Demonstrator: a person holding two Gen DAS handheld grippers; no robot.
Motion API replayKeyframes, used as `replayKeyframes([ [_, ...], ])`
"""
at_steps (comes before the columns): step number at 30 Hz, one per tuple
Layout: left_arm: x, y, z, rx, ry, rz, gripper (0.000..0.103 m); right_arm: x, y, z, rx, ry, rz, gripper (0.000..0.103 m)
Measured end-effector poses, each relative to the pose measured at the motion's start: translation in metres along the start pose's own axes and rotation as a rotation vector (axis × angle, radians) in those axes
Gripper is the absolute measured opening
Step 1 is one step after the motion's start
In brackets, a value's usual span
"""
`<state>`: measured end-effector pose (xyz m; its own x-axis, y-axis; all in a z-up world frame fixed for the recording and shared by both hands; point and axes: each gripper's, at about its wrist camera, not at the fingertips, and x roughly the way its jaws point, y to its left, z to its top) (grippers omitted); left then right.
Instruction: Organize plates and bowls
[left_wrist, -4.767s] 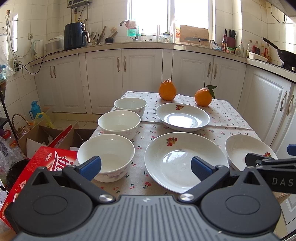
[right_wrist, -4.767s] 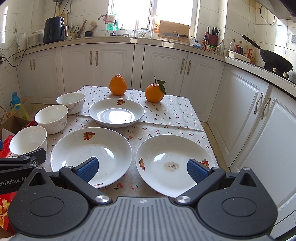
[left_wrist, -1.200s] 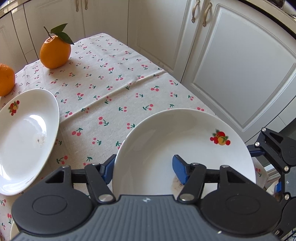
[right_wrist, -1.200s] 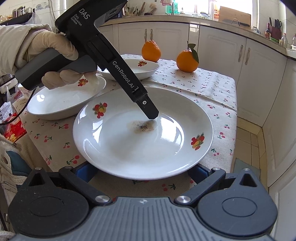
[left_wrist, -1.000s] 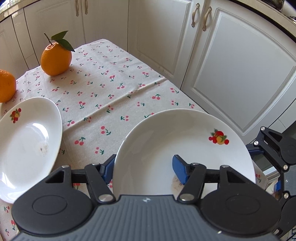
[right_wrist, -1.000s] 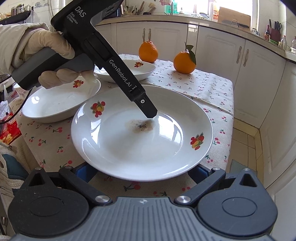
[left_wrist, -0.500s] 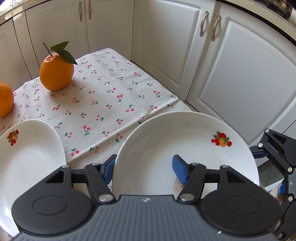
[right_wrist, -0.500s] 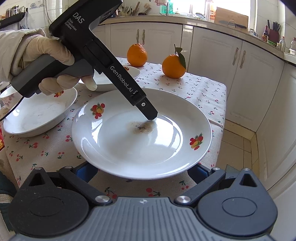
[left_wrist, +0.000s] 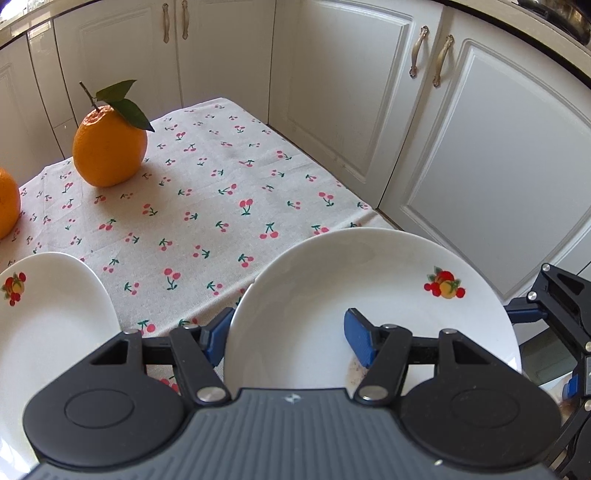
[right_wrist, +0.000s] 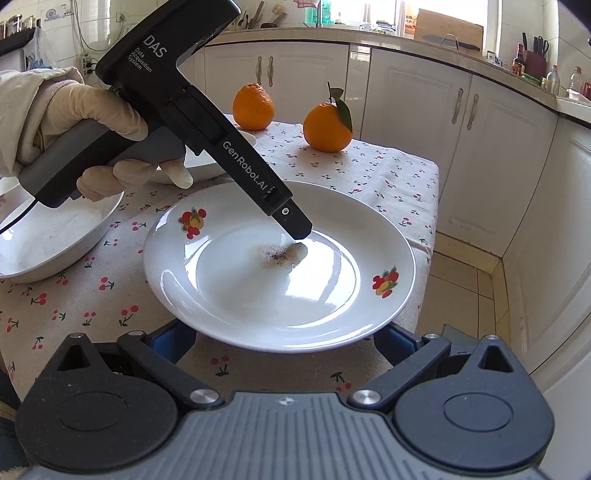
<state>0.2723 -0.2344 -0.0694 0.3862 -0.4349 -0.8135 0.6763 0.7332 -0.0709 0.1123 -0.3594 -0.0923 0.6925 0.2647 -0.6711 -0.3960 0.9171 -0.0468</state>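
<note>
A white plate (right_wrist: 280, 280) with fruit decals and a brown stain in its well is held near the table's right edge. My left gripper (left_wrist: 289, 338) is shut on its rim, one blue pad inside the well and one outside. From the right wrist view the left gripper (right_wrist: 299, 232) reaches in from the upper left, held by a gloved hand (right_wrist: 92, 122). My right gripper (right_wrist: 284, 338) stands open, its fingers spread wide beneath the plate's raised near rim; its body (left_wrist: 561, 306) shows at the plate's (left_wrist: 369, 295) right side.
A second white plate (left_wrist: 48, 314) (right_wrist: 55, 236) lies to the left on the cherry-print tablecloth (left_wrist: 203, 206). A third plate (right_wrist: 207, 162) sits behind the left gripper. Two oranges (right_wrist: 327, 127) (right_wrist: 253, 107) stand at the far end. White cabinets (left_wrist: 480, 166) border the table's right side.
Both grippers and the plate have drifted away from the neighbouring plate, towards the oranges and the table's right edge. The left grip on the rim is unchanged.
</note>
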Motion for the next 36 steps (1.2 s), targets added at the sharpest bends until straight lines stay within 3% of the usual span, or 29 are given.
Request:
replayKeyframes([
  [8, -0.018, -0.004, -0.005, 0.023, -0.039, 0.024, 0.075, -0.009, 0.005, -0.001, 0.009, 0.001, -0.008, 0.103],
  [16, -0.082, -0.015, -0.028, 0.045, -0.184, 0.079, 0.090, -0.048, 0.025, 0.003, 0.060, -0.073, -0.035, 0.103],
  [24, -0.144, -0.026, -0.086, 0.032, -0.265, 0.159, 0.091, -0.068, 0.056, 0.019, 0.081, -0.133, 0.013, 0.103],
  [36, -0.198, -0.023, -0.189, 0.000, -0.284, 0.286, 0.095, -0.057, 0.091, 0.035, 0.174, -0.066, 0.093, 0.103],
])
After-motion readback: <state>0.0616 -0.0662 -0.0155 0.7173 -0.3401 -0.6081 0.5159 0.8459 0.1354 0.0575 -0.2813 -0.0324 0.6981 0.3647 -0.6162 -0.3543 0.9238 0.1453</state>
